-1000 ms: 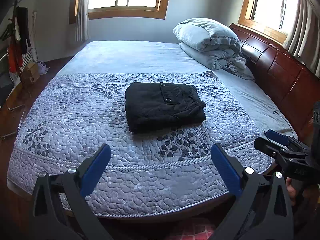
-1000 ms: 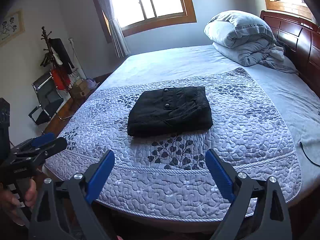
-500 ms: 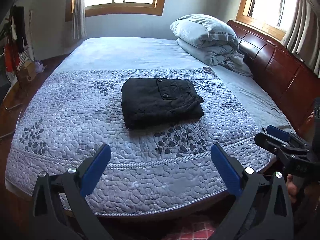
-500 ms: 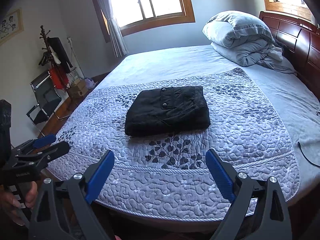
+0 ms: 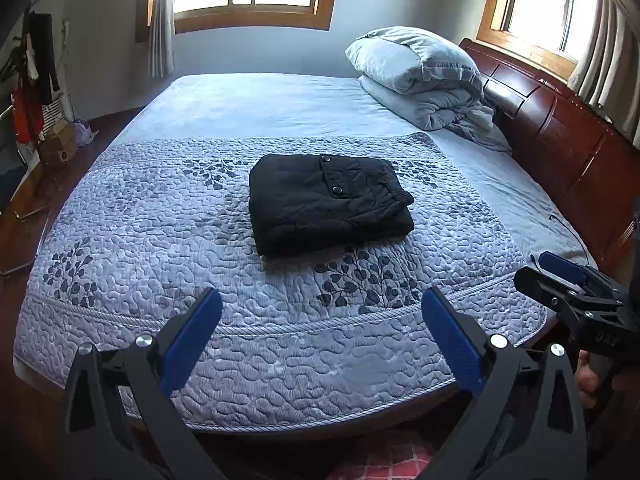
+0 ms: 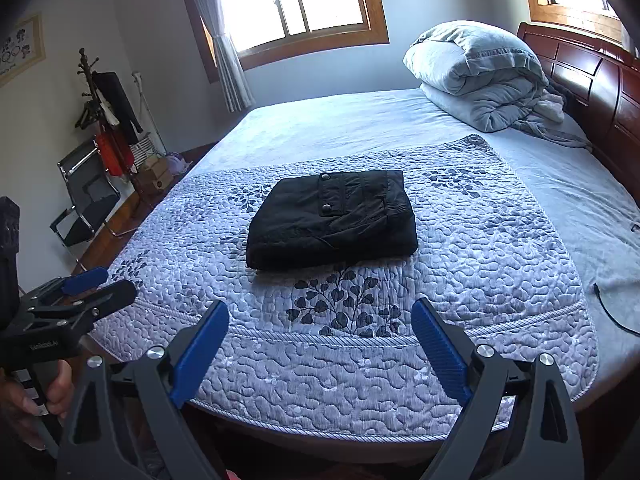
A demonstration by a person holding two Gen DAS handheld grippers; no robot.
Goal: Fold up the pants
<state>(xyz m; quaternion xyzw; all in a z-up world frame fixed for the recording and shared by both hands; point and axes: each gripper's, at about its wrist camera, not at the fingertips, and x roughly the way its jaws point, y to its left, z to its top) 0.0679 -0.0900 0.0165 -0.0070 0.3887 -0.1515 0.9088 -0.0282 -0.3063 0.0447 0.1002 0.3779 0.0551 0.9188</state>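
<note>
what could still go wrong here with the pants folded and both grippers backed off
The black pants lie folded on the quilt, with both the left gripper and the right gripper open and clear of them. The top layer looks puffy and rumpled near the right edge, so the fold might spring loose. Reaching back in to neaten it could drag the stack or bunch the quilt.

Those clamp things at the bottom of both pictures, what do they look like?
Each is a handheld black frame. The left gripper and right gripper both have two angular black fingers lined with ribbed blue pads, joined by silver bolts. A small white label, unreadable, marks each body.
</note>
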